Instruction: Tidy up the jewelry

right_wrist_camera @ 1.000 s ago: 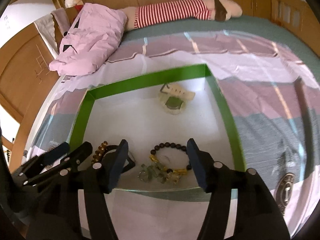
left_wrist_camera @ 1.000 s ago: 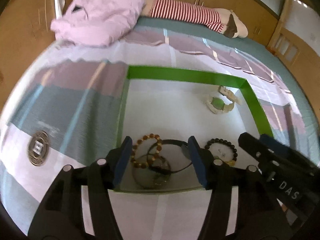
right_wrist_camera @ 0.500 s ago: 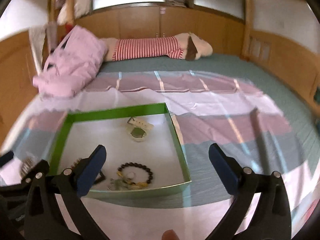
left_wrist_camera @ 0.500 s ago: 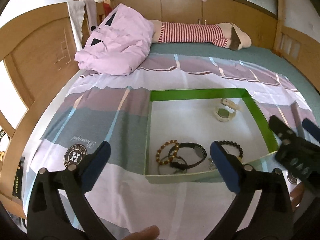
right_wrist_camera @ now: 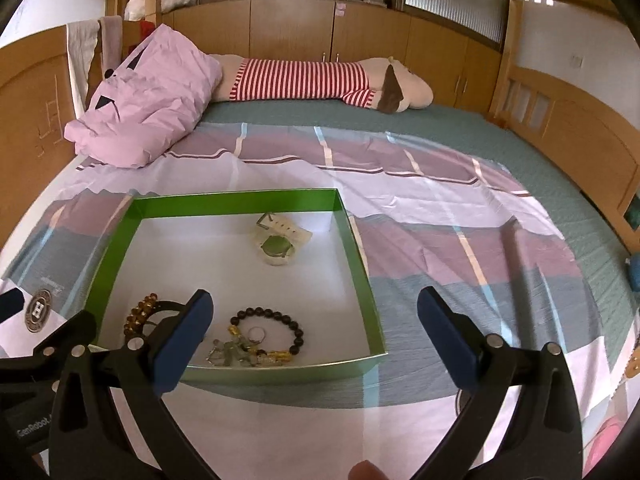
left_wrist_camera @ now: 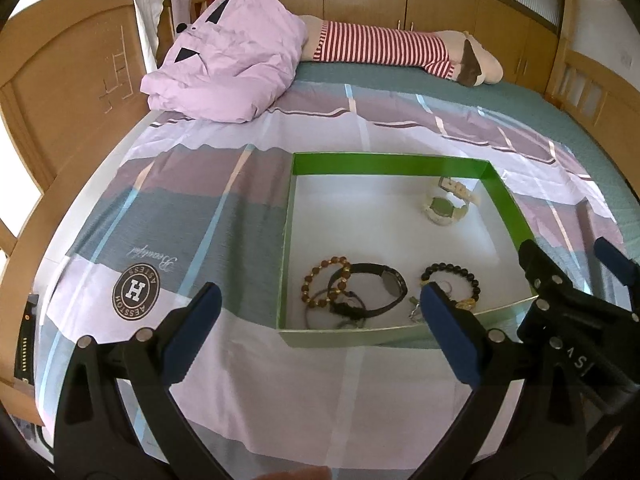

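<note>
left hand-held gripper (left_wrist_camera: 320, 320): you've pulled it back off the tray, released, empty.
right hand-held gripper (right_wrist_camera: 314, 326): likewise raised, released.
jewelry: bracelets (left_wrist_camera: 326, 286) and watches all inside the green tray (left_wrist_camera: 390, 163) on the bed; sorting looks finished.

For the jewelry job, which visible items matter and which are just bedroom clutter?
Job items:
green box
pale watch
black watch
brown bead bracelet
black bead bracelet
left tongs and right tongs, both open

Lying about:
pink duvet
striped plush toy
</note>
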`<state>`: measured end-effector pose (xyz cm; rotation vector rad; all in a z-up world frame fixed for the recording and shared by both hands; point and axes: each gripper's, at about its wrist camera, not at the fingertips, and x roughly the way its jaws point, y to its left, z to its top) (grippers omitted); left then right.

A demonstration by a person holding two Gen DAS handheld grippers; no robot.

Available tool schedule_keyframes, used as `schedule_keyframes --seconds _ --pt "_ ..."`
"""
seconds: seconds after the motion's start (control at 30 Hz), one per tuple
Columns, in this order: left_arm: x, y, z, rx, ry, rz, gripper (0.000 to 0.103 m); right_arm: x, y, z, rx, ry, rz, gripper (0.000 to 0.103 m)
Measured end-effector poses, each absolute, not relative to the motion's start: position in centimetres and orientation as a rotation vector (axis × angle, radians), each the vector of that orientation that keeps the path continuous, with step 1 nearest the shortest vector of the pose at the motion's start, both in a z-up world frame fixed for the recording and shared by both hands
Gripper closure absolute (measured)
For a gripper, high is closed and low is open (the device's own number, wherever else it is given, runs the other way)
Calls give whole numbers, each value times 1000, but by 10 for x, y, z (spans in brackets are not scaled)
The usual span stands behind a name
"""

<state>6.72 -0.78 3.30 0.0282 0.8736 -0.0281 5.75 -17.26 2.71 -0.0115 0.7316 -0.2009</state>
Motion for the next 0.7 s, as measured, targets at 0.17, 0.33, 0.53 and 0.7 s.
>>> schedule_keyframes --seconds 0.17,0.33,0.53,0.7 --pt "66 -9 34 30 872 -43 2 58 -174 27 4 730 -202 1" --pt "66 -8 34 23 877 -45 2 59 -174 26 5 731 -203 1" --pt "66 -8 33 19 878 -46 2 58 -174 26 12 732 -200 1" --pt "67 -8 33 19 880 -46 2 58 -175 26 13 732 -200 1"
